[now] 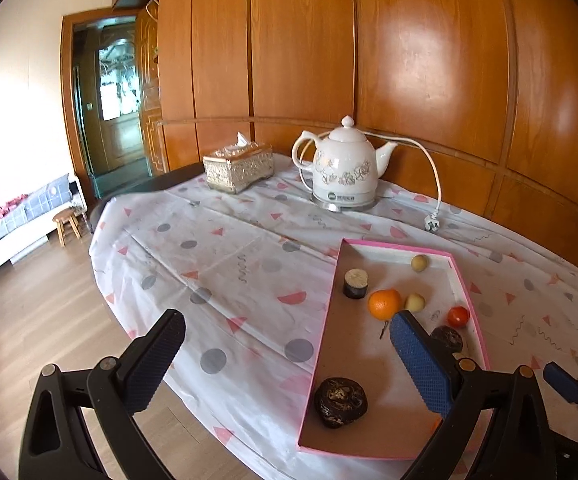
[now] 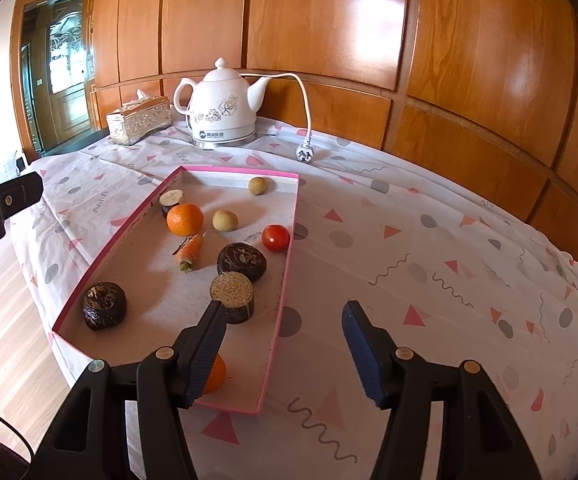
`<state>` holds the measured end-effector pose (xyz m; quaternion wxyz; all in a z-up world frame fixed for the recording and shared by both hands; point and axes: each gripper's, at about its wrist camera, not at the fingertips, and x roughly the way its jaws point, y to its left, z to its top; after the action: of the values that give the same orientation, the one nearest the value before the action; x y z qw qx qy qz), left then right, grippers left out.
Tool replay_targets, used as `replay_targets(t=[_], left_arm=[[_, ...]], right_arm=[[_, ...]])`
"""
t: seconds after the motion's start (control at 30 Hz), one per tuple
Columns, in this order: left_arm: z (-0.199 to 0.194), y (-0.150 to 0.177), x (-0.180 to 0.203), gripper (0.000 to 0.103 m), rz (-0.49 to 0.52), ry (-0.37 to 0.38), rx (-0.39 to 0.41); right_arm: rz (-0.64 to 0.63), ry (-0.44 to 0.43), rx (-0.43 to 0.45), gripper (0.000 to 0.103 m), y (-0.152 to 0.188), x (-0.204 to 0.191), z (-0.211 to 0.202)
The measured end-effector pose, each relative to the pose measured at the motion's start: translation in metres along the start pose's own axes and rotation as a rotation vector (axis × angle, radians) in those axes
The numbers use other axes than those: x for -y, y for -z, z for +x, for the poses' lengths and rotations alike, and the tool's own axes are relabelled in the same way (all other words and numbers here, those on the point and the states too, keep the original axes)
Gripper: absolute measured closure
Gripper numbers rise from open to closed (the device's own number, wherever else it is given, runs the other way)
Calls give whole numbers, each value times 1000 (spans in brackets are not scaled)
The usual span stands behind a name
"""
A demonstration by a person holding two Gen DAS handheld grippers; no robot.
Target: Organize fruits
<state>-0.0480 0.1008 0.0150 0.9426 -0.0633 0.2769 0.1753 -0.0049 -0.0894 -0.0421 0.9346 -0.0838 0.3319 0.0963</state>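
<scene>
One orange (image 2: pixel 214 374) beside right claw (image 2: pixel 285 354).

Pink-rimmed tray (image 2: pixel 233 169); orange mandarin (image 2: pixel 184 219); red tomato (image 2: pixel 275 237).

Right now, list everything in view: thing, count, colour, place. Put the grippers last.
tray: 1, pink rim, on the tablecloth, holds all the fruit
oranges: 2, orange, one far left in the tray, one at the near end, partly hidden
tomato: 1, red, by the right wall
carrot: 1, orange, mid-tray
pale round fruits: 2, tan, far half
dark wrinkled fruits: 2, brown-black, centre and near left
dark stubs with pale tops: 2, near right and far left
kettle: 1, white, far edge, plug lying loose
tissue box: 1, silver, left of the kettle
left gripper: open, empty
right gripper: open, empty
</scene>
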Motion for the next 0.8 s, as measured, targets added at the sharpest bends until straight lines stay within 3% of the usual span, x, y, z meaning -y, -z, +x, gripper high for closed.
replay_targets(t=[0.8], left_arm=[[2,8,11,0,30,32,-22]], right_arm=[[-31,4,18,42,1,-7,-1]])
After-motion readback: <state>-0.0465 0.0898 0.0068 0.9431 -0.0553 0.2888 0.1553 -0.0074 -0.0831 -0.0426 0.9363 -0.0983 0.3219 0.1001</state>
